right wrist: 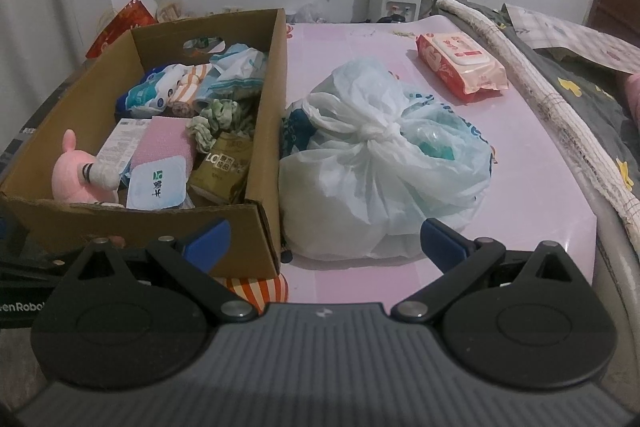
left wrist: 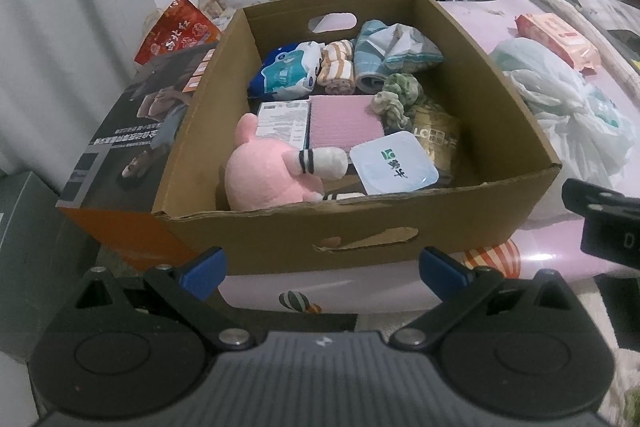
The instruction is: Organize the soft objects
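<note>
From the left wrist camera, the left gripper (left wrist: 320, 269) has its blue-tipped jaws spread wide, holding nothing. It hangs just in front of the brown cardboard box (left wrist: 280, 239). A pink plush toy (left wrist: 260, 171) lies inside, in the near left corner.

From the right wrist camera, the right gripper (right wrist: 325, 241) is wide too and empty. Just past it, a tied white plastic bag (right wrist: 376, 163) sits on the pink table (right wrist: 540, 211), touching the box.

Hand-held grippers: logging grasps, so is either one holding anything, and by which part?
Nothing is held. The left hand-held gripper and the right hand-held gripper are both open and empty.
</note>
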### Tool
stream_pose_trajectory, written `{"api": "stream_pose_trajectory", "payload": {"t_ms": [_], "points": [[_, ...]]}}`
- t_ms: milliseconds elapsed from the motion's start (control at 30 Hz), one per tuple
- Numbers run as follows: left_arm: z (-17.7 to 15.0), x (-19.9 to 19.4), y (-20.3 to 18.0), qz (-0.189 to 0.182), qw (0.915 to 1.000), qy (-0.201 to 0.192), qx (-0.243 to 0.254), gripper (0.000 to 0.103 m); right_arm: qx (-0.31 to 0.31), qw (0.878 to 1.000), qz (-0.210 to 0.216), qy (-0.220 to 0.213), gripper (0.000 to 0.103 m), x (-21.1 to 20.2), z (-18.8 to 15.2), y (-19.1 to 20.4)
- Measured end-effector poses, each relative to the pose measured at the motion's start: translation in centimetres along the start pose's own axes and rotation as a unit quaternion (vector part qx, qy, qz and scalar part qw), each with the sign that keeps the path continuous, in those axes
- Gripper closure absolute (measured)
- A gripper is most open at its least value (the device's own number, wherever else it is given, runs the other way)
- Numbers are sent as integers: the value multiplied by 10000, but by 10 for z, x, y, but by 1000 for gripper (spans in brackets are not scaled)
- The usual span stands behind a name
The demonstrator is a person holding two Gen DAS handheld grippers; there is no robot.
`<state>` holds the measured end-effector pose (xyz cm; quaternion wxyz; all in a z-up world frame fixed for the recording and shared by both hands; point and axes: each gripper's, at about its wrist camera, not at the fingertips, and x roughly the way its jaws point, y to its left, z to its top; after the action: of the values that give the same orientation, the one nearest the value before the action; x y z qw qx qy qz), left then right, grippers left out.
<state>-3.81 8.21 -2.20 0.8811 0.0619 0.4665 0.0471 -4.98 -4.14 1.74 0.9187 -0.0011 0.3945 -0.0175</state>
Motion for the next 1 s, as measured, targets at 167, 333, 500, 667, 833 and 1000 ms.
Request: {"api": "stream_pose_trajectory", "payload": {"t_ms": [167,333,500,667,833,1000], "points": [[0,1,-3,-28,10000,16,61,0,0,10000,-5,2,1,0,0,0],[0,2,-4,-44,9999,31,101,0,8,10000,-17,34,1,1,-1,-2],[-1,3,-5,-64,9999,61,132,0,1,10000,-19,76,1,3,-2,-2],[-1,4,-5,-70,9999,77,127,0,-25,9999,-14,110,1,4,-2,-1],[-1,5,-5,-69,9998,87,140,0,-36,9999,-15,120,1,5,-3,-1],[-1,4,-5,-67,9998,84,141,0,-26,9999,-3,142,1,6,-2,-1]]}}
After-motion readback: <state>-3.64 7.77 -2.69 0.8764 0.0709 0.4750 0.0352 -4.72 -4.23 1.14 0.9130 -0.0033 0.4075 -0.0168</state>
